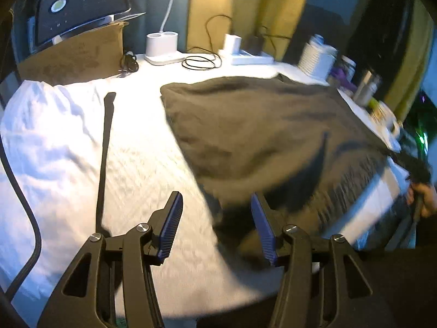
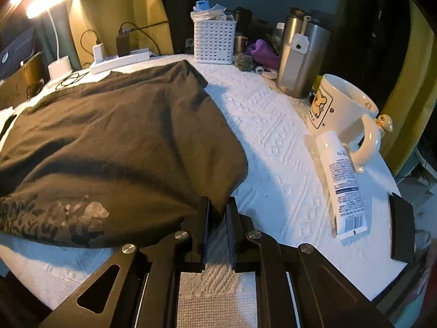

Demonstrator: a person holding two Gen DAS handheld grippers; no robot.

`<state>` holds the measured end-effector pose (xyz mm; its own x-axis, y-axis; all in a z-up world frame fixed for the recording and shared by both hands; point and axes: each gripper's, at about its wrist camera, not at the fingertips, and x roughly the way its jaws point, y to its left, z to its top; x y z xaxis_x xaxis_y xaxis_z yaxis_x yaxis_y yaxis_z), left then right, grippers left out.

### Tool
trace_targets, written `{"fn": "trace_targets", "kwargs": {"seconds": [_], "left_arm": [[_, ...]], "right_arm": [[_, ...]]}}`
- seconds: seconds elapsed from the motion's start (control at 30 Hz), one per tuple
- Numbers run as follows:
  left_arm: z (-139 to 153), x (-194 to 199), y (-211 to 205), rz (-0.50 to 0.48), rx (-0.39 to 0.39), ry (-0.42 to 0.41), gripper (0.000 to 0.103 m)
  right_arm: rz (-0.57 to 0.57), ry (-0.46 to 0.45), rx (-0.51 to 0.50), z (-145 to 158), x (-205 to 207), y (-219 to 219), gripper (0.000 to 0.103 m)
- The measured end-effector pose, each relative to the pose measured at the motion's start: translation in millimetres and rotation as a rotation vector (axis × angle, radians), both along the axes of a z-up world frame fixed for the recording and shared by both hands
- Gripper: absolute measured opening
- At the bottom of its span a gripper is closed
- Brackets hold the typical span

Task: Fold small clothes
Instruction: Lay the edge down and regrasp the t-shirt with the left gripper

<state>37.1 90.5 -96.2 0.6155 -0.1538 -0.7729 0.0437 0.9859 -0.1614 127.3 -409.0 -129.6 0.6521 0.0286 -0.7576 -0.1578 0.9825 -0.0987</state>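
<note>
A dark brown-grey shirt (image 1: 259, 125) lies spread over the white textured tablecloth (image 1: 142, 169). My left gripper (image 1: 216, 195) stands open just above the cloth, and the shirt's near corner lies loose by its right pad (image 1: 262, 229). Nothing is pinched there. In the right wrist view the same shirt (image 2: 117, 136) shows a pale print near its front edge. My right gripper (image 2: 218, 201) has its jaws a narrow gap apart, with the shirt's right corner lying between the tips. A hand (image 1: 422, 195) holding that gripper shows at the far right of the left wrist view.
A mug (image 2: 341, 109), a white tube (image 2: 341, 183), a steel tumbler (image 2: 300, 57) and a white basket (image 2: 214, 41) crowd the right side. A black flat piece (image 2: 401, 227) sits at the table's edge. A power strip (image 1: 245, 57), a lamp base (image 1: 162, 46), a cardboard box (image 1: 73, 54) and a black strap (image 1: 105, 150) lie left and back.
</note>
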Motion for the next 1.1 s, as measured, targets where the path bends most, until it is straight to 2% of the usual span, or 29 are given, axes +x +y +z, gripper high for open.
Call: {"fn": "trace_targets", "kwargs": {"seconds": [0.2, 0.27, 0.3, 0.33, 0.37, 0.4, 0.43, 0.5, 0.57, 0.77, 0.83, 0.87, 0.93, 0.97, 1.03, 1.07, 1.1], "left_arm": [[-19.9, 45.8, 3.1, 0.008, 0.014, 0.018, 0.052], [-30.5, 62.9, 5.7, 0.001, -0.011, 0.034, 0.052], [-36.3, 70.2, 6.5, 0.011, -0.008, 0.051, 0.052], [-42.0, 76.6, 7.7, 0.024, -0.003, 0.068, 0.052], [-47.1, 81.4, 8.8, 0.032, -0.008, 0.075, 0.052], [-50.5, 85.1, 10.0, 0.034, -0.015, 0.058, 0.051], [-50.7, 86.7, 9.7, 0.033, -0.01, 0.041, 0.05], [-50.7, 93.2, 7.1, 0.013, 0.001, 0.032, 0.012], [-50.1, 98.6, 7.2, 0.011, -0.002, 0.029, 0.007], [-48.0, 115.0, 10.5, 0.038, 0.035, 0.022, 0.006], [-46.9, 119.7, 13.1, 0.052, 0.041, 0.028, 0.008], [-45.2, 121.0, 17.0, 0.069, 0.038, 0.031, 0.011], [-40.7, 123.7, 23.8, 0.078, 0.003, 0.042, 0.012], [-36.8, 124.2, 25.6, 0.079, -0.003, 0.042, 0.018], [-25.1, 124.2, 28.9, 0.09, 0.033, 0.004, 0.036], [-19.7, 125.3, 32.5, 0.098, 0.032, -0.014, 0.049], [-14.7, 128.3, 38.0, 0.111, 0.015, -0.029, 0.054]], "right_arm": [[-0.029, -0.042, -0.012, 22.1, 2.0, -3.7, 0.014], [-0.049, -0.05, -0.017, 26.8, 4.0, -7.6, 0.019], [-0.058, -0.052, -0.01, 28.6, 5.2, -10.1, 0.035], [-0.064, -0.055, -0.007, 29.7, 5.8, -11.7, 0.066], [-0.073, -0.065, -0.01, 30.5, 6.3, -11.9, 0.081], [-0.073, -0.08, -0.014, 30.8, 6.7, -10.9, 0.087], [-0.063, -0.08, -0.017, 30.2, 8.4, -7.8, 0.087], [-0.041, -0.063, -0.013, 27.5, 14.0, -0.2, 0.087], [-0.022, -0.058, -0.013, 26.0, 20.1, 8.5, 0.087], [0.051, -0.048, -0.013, 25.7, 42.9, 40.1, 0.088], [0.073, -0.04, -0.01, 23.7, 50.7, 48.5, 0.088], [0.082, -0.036, -0.012, 22.2, 56.0, 53.2, 0.087], [0.096, -0.028, -0.004, 19.2, 66.2, 59.5, 0.087], [0.102, -0.02, 0.0, 17.9, 73.6, 62.8, 0.087], [0.117, -0.022, 0.003, 17.6, 85.2, 68.3, 0.087], [0.122, -0.022, 0.005, 17.7, 92.9, 71.4, 0.087], [0.126, -0.021, 0.004, 17.9, 98.5, 73.9, 0.087]]}}
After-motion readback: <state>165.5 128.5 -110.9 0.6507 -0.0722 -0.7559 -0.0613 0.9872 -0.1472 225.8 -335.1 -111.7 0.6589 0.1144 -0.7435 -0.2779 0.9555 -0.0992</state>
